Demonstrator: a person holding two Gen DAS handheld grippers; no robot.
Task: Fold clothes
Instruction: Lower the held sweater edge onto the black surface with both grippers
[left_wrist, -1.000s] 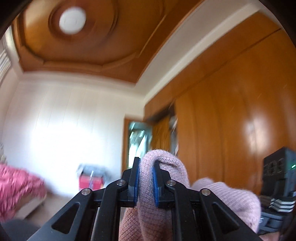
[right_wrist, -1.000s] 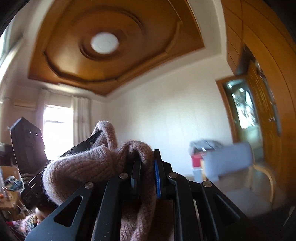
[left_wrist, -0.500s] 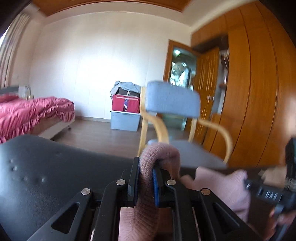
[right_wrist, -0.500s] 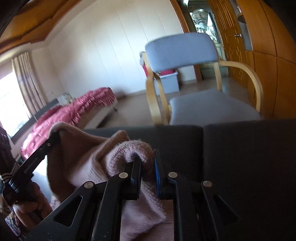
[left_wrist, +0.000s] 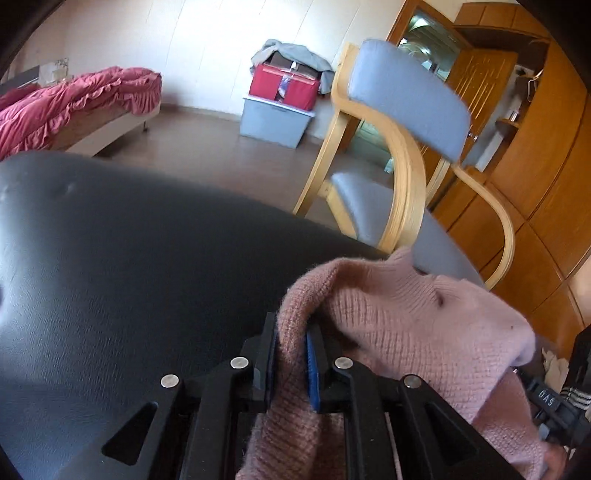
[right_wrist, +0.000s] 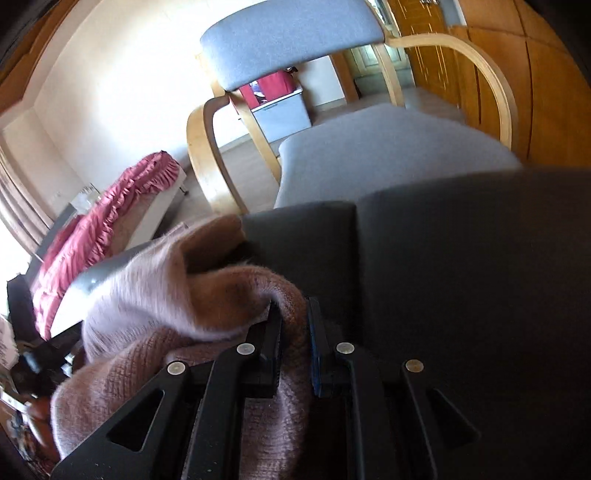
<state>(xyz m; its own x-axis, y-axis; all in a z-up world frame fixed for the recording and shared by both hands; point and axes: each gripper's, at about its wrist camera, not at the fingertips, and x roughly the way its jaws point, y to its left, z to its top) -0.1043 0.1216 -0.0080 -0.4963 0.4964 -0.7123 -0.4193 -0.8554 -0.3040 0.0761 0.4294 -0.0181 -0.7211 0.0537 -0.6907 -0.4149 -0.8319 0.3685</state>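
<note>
The left gripper and the right gripper were each clamped on a fold of the pink knitted sweater, which was held stretched between them above the black padded surface, near the grey armchair.

One sweater, two hand-held grippers
</note>
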